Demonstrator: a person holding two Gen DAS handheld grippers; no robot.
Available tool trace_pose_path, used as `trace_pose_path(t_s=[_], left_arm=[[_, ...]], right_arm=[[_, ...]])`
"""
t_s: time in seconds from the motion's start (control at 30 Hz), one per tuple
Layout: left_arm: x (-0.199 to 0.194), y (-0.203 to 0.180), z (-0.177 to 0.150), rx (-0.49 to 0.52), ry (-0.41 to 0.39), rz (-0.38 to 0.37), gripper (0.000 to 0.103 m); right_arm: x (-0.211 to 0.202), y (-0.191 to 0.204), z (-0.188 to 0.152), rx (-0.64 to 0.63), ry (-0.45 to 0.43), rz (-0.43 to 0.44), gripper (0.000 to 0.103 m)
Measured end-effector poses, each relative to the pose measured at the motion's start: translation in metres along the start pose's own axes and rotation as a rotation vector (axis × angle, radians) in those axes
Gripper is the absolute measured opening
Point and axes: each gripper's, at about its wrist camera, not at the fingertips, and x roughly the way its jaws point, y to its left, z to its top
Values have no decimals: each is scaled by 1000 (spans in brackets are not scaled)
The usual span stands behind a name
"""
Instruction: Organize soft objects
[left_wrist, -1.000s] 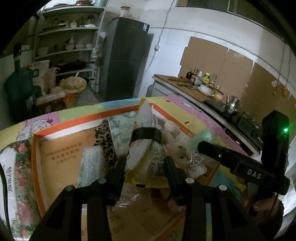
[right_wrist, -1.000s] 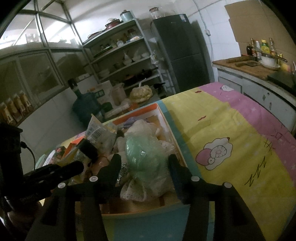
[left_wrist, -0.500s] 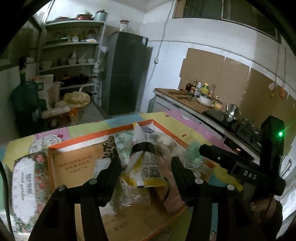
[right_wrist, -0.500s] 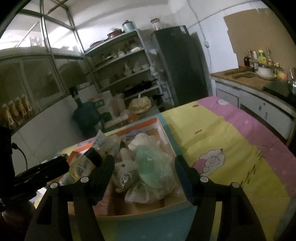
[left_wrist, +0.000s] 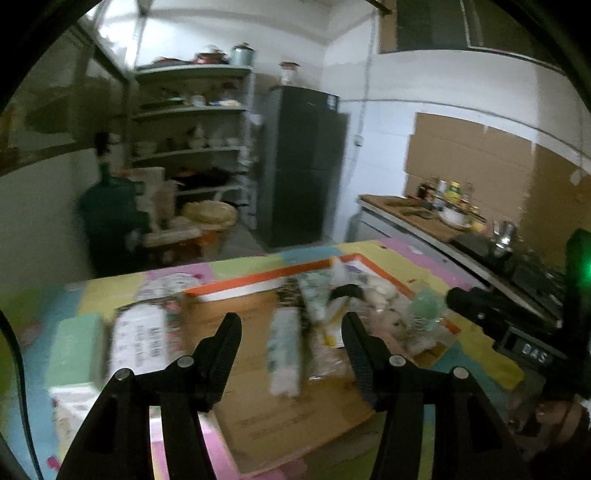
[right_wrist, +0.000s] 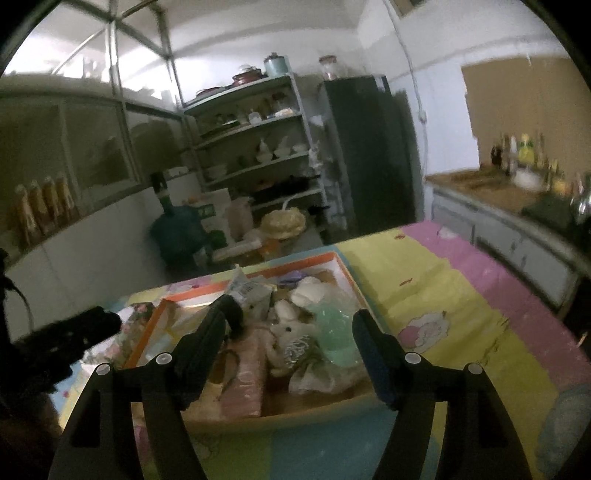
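Observation:
A cardboard box with an orange rim (left_wrist: 258, 277) (right_wrist: 343, 266) holds the soft things. In it lie a white tissue pack (left_wrist: 284, 354), a snack bag (left_wrist: 334, 314) (right_wrist: 247, 291) with a black clip, a pale plush toy (left_wrist: 391, 317) (right_wrist: 291, 332), a green bag (left_wrist: 424, 306) (right_wrist: 332, 332) and a pink pack (right_wrist: 243, 373). My left gripper (left_wrist: 291, 325) hangs open above the box's near part with nothing between its fingers. My right gripper (right_wrist: 290, 325) hovers over the box's near edge, its jaws opening, apart from the plush toy and green bag below.
The box sits on a table under a colourful cloth (right_wrist: 443, 295). Left of the box lie a printed pack (left_wrist: 147, 336) and a green pack (left_wrist: 70, 347). Shelves (right_wrist: 258, 147), a dark fridge (left_wrist: 303, 173) and a kitchen counter (left_wrist: 424, 218) stand behind.
Both grippers have drawn back and up from the box. The left jaws widened off the snack bag, the right jaws off the green bag, and both things stay in the box.

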Motion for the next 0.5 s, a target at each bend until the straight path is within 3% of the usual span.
trace_pose_path(t_s=[0.2,0.5], left_arm=[[-34,9,-14,1,-52,196,56],[-82,26,-34,-32,-97,247,56]], right_arm=[[-23,40,-7,-78,-47,13,73],[-47,83,-20,-65,-65,91,73]])
